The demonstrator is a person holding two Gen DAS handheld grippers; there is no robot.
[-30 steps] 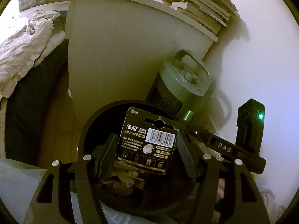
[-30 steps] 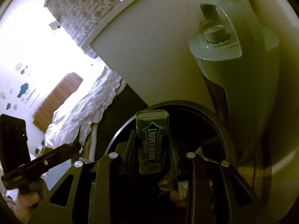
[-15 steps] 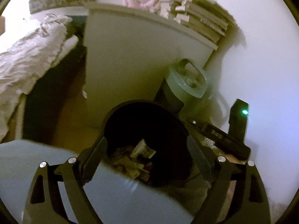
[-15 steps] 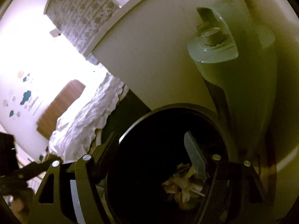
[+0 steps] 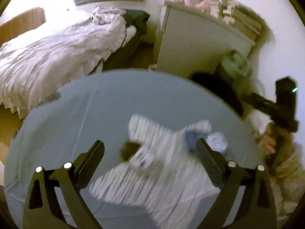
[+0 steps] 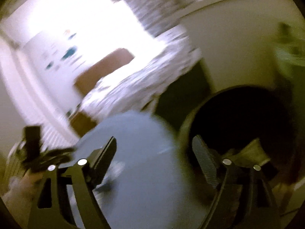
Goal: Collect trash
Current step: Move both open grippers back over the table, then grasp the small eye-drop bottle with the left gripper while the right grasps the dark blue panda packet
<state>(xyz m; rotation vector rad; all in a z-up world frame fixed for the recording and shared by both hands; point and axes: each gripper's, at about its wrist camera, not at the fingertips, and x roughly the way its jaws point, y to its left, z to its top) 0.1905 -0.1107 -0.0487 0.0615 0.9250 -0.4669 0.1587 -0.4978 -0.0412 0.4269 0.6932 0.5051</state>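
Both views are motion-blurred. My left gripper (image 5: 149,153) is open and empty above a round blue table (image 5: 91,110). Below it lie a white striped cloth or paper (image 5: 162,173), a small dark round thing (image 5: 129,149) and a blue-white blurred item (image 5: 217,142). The black trash bin (image 5: 219,87) stands beyond the table's far right edge. My right gripper (image 6: 154,152) is open and empty, over the table edge (image 6: 144,133) beside the bin (image 6: 238,118), with crumpled trash (image 6: 253,150) inside it. The right gripper also shows in the left wrist view (image 5: 274,105).
A white cabinet (image 5: 194,51) with books and toys on top stands behind the bin. A green heater (image 5: 236,63) is next to it. A bed with rumpled white bedding (image 5: 57,53) lies at left. The left gripper shows at the right wrist view's lower left (image 6: 38,152).
Both grippers opened and dropped the battery card and the gum tin into the bin. Both have since pulled back and swung left over the blue table.
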